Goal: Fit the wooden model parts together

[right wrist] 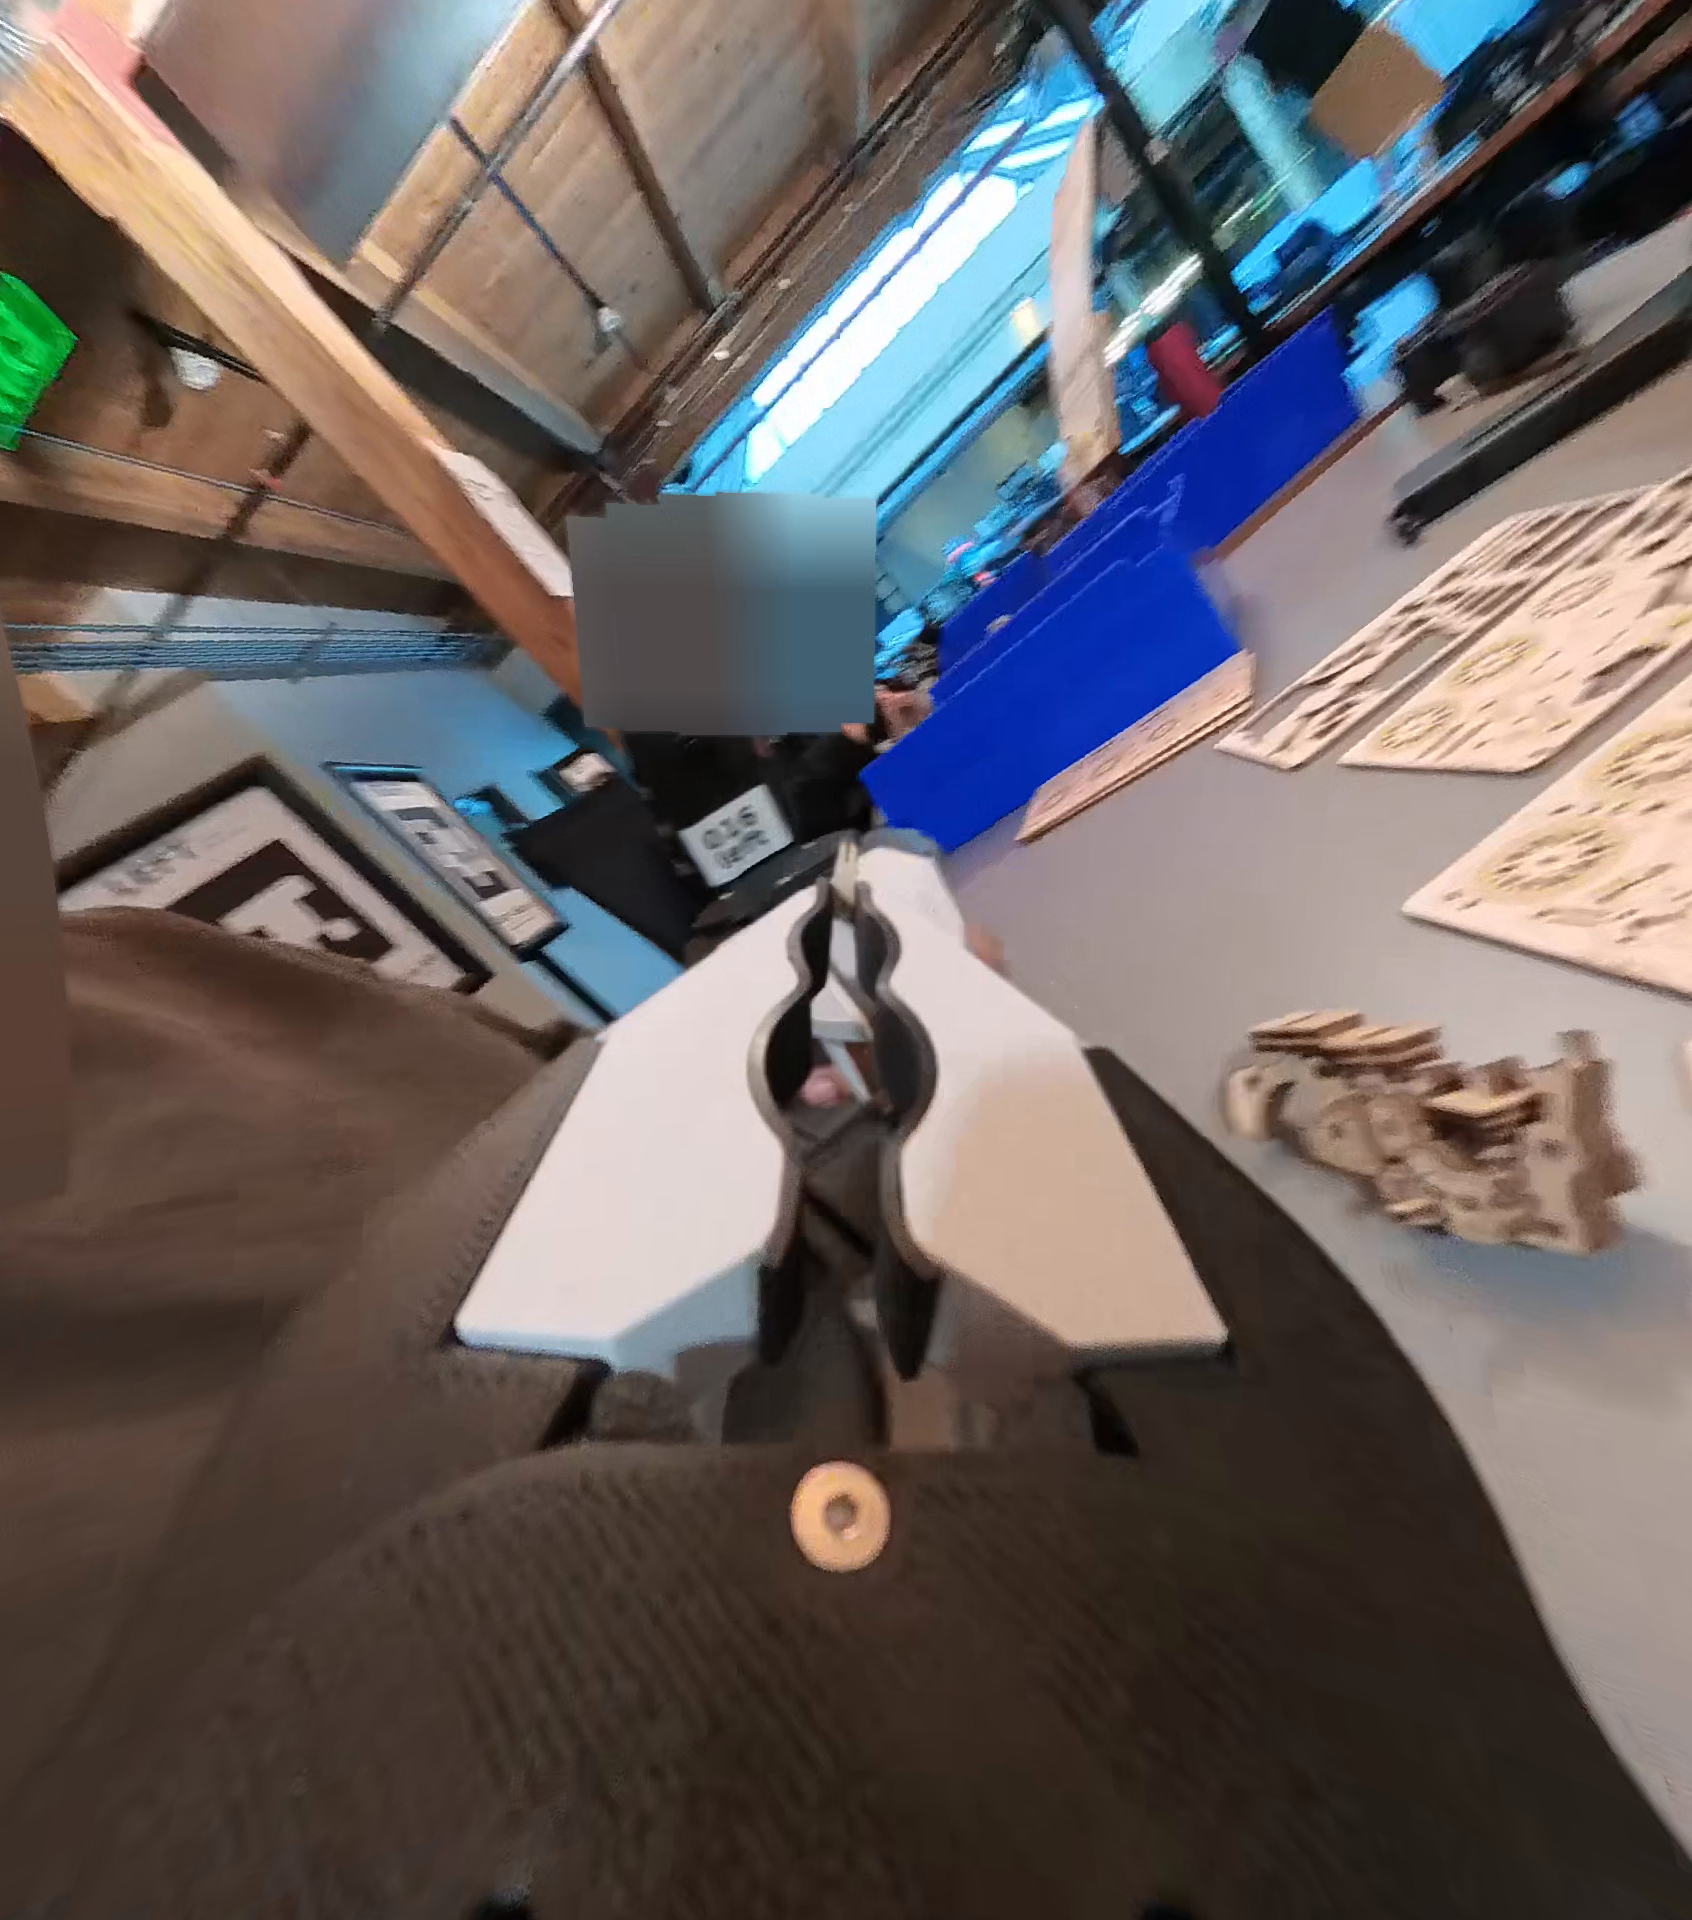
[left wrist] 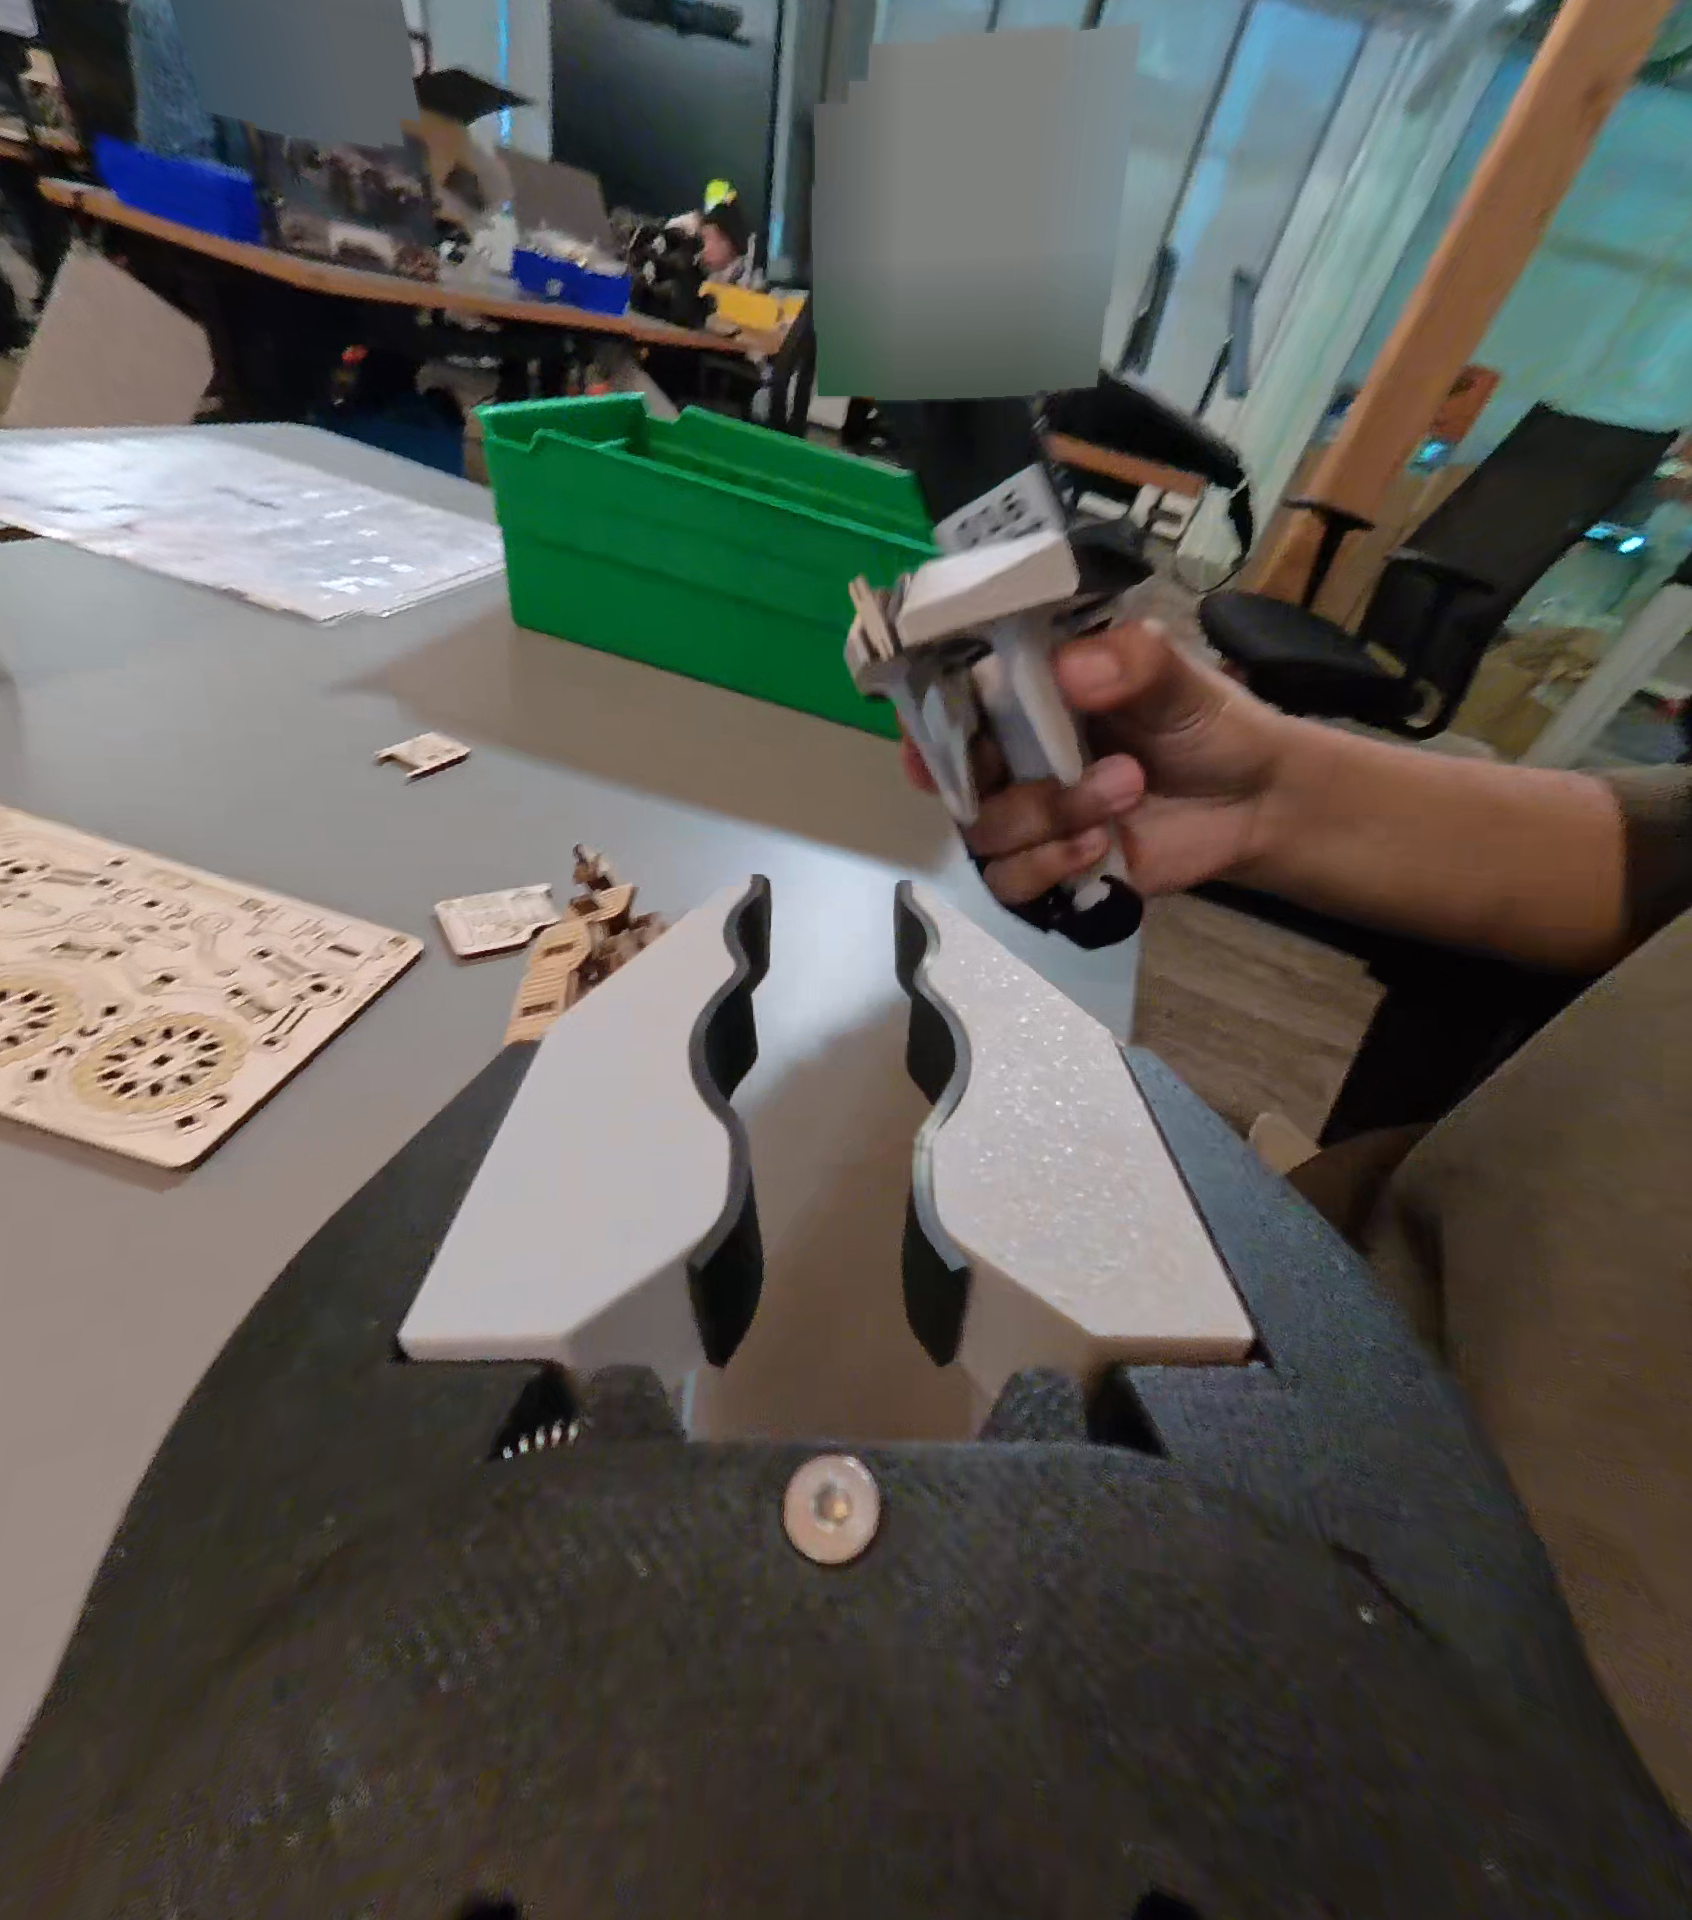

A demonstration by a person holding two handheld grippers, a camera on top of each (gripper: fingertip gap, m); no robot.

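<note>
Left gripper (left wrist: 831, 914): fingers set apart, nothing between them, held above the grey table (left wrist: 146, 1299). Right gripper (right wrist: 847, 883): raised off the table and tilted, jaws nearly together, pinching a thin wooden part (right wrist: 848, 868) at the tips. In the left wrist view the right gripper (left wrist: 883, 644) is gripped by a hand (left wrist: 1133, 769) near a green bin (left wrist: 696, 561). Partly built model (right wrist: 1424, 1127) sits on the table, just beside a small loose piece (left wrist: 497, 918). Cut sheet (left wrist: 94, 977) lies flat to its left; 1 more piece (left wrist: 422, 754) lies farther back. Blue bins (right wrist: 1081, 665) stand at the far table edge.
</note>
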